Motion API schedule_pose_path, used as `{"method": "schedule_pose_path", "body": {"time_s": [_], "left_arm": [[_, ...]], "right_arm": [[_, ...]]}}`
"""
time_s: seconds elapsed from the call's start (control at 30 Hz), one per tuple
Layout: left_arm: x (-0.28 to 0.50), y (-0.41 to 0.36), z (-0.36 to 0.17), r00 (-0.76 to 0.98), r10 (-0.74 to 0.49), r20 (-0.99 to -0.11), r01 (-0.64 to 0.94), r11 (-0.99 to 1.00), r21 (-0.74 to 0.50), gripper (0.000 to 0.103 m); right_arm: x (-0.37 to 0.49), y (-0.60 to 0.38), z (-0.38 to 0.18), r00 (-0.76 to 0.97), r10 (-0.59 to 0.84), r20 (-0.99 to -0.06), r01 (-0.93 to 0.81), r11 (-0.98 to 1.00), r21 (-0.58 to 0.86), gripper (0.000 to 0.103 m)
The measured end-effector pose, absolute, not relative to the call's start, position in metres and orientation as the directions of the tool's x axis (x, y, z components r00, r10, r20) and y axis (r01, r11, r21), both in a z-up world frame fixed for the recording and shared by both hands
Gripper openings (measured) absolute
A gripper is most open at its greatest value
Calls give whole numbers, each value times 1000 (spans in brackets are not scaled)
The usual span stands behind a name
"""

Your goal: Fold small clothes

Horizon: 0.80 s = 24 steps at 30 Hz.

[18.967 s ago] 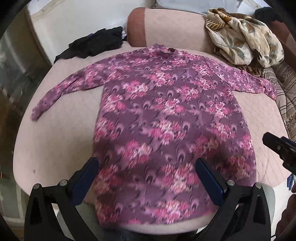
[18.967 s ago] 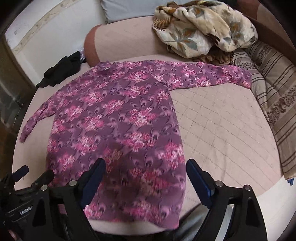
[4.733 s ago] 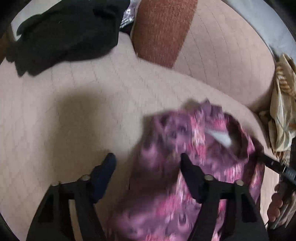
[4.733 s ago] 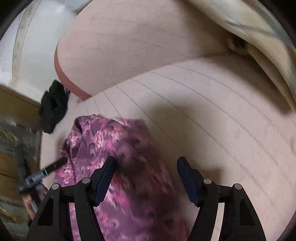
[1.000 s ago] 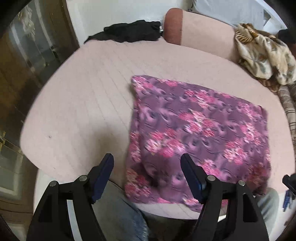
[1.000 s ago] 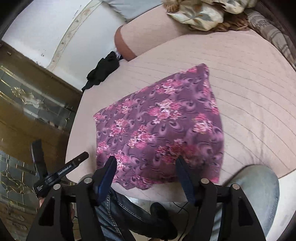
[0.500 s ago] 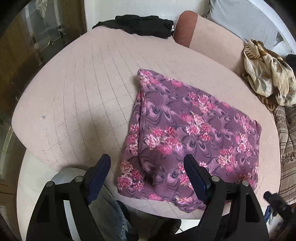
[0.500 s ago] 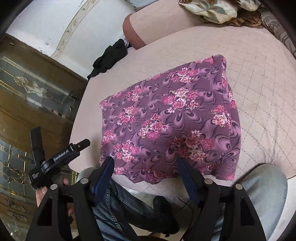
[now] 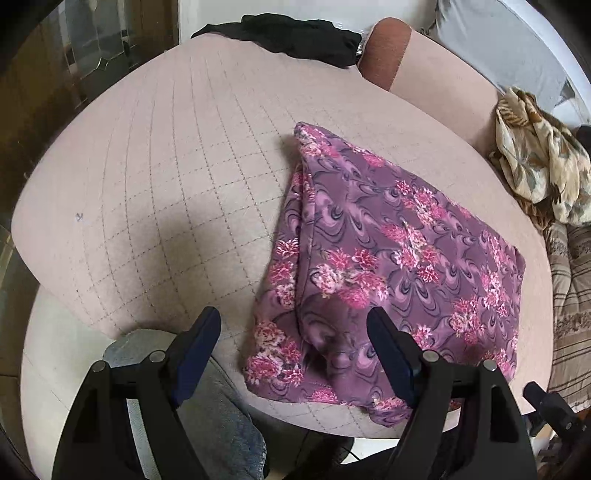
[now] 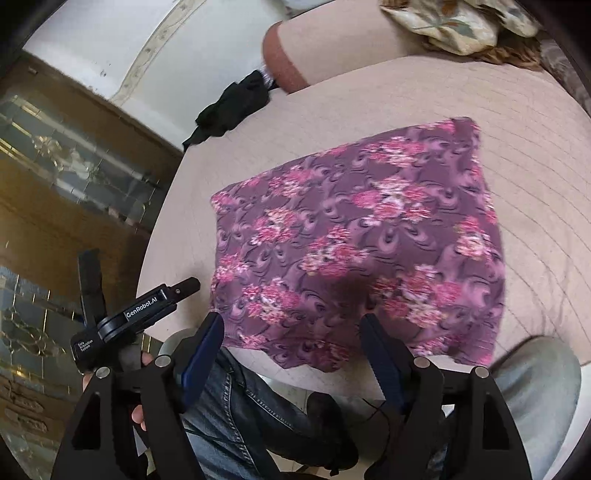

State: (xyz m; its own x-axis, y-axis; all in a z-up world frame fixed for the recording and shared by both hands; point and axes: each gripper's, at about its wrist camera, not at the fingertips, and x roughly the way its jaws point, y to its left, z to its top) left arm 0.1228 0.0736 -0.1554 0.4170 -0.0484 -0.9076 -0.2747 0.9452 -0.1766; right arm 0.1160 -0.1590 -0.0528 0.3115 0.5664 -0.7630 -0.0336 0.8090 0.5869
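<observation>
A purple top with pink flowers (image 9: pixel 391 258) lies folded into a rough rectangle on the pink quilted bed (image 9: pixel 166 192), its near edge hanging slightly over the bed's front edge. It also shows in the right wrist view (image 10: pixel 362 236). My left gripper (image 9: pixel 295 332) is open and empty, held above the top's near left corner. My right gripper (image 10: pixel 291 339) is open and empty above the top's near edge. The left gripper also shows in the right wrist view (image 10: pixel 140 314), at the lower left, off the bed.
A black garment (image 9: pixel 295 33) lies at the bed's far edge beside a pink bolster (image 9: pixel 424 62). A beige floral cloth (image 9: pixel 539 162) is heaped at the right, above striped bedding (image 9: pixel 572 314). My jeans-clad knees (image 10: pixel 258 406) are at the bed's front edge. A glass-fronted wooden cabinet (image 10: pixel 55 184) stands left.
Both grippers have drawn back and up from the folded top, which lies still. The left view has swung a little left, the right view a little lower.
</observation>
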Motion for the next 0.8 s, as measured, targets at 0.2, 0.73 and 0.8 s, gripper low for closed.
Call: {"method": "schedule_pose_path", "body": {"time_s": [0.2,0.73,0.8], "left_arm": [[131,86,-156,424,-61,-904,-287,937,-198,82],[148,76,-184,383,-200,-902,-254,916,-312,83],[145,80,-180,399,-219,-891,-251,908,-336,83]], "right_arm": [[131,-145,-61,279,576,-769,-52,808,586,81],[146,-157,-72,266,578,-771,0,800,600,82],[147,-155,-65,272,578,-770,-17,803,596,82]]}}
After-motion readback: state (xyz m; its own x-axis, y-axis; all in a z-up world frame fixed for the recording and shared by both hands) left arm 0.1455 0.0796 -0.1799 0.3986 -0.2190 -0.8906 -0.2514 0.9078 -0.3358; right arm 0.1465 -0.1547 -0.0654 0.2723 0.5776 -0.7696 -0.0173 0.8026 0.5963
